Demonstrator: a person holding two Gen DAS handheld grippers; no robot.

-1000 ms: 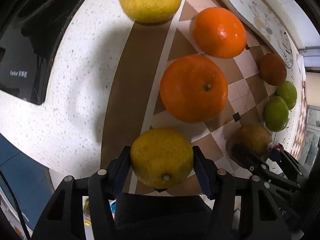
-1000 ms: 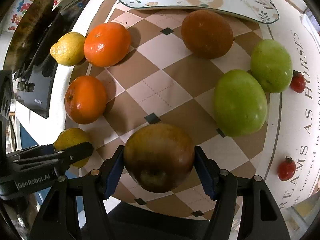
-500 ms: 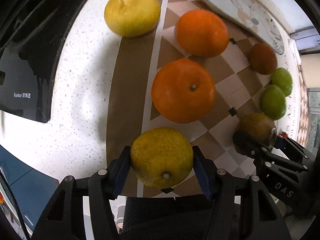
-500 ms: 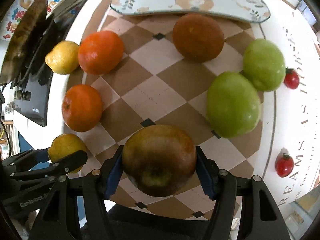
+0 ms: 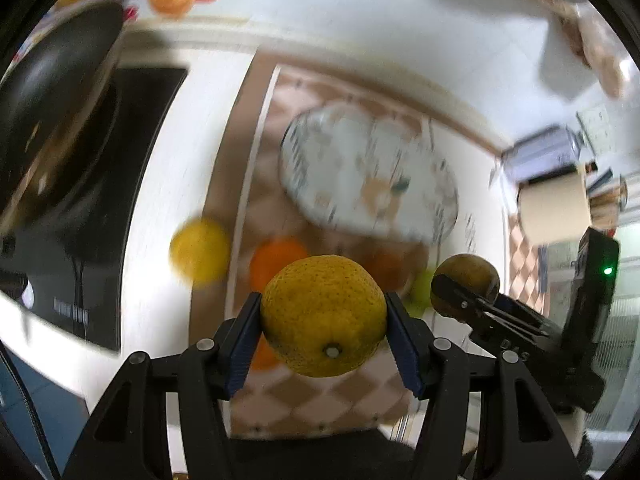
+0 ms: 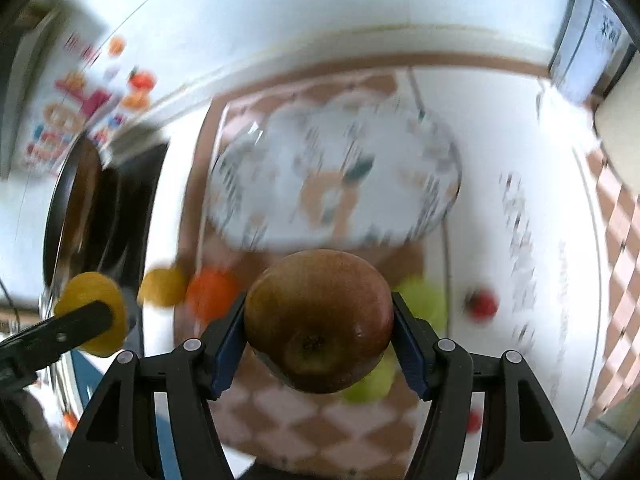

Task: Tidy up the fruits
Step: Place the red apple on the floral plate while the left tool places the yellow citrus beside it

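Note:
My left gripper (image 5: 323,332) is shut on a yellow-green citrus fruit (image 5: 320,316) and holds it well above the checked mat. My right gripper (image 6: 318,336) is shut on a dark brown-red apple (image 6: 318,320), also lifted; it shows at the right of the left wrist view (image 5: 466,284). A patterned white plate (image 5: 368,184) lies ahead on the mat, blurred; it also shows in the right wrist view (image 6: 332,180). A lemon (image 5: 198,250), an orange (image 5: 276,258) and green fruit (image 6: 424,300) lie below on the mat.
A black pan (image 5: 52,120) sits on a black cooktop (image 5: 108,208) at the left. Small red tomatoes (image 6: 482,304) lie on the mat's right side. A paper roll (image 5: 554,212) and a metal can (image 5: 540,152) stand at the far right.
Both grippers have lifted their fruit off the mat and tilted up, so the plate and back wall have come into view. The views are motion-blurred.

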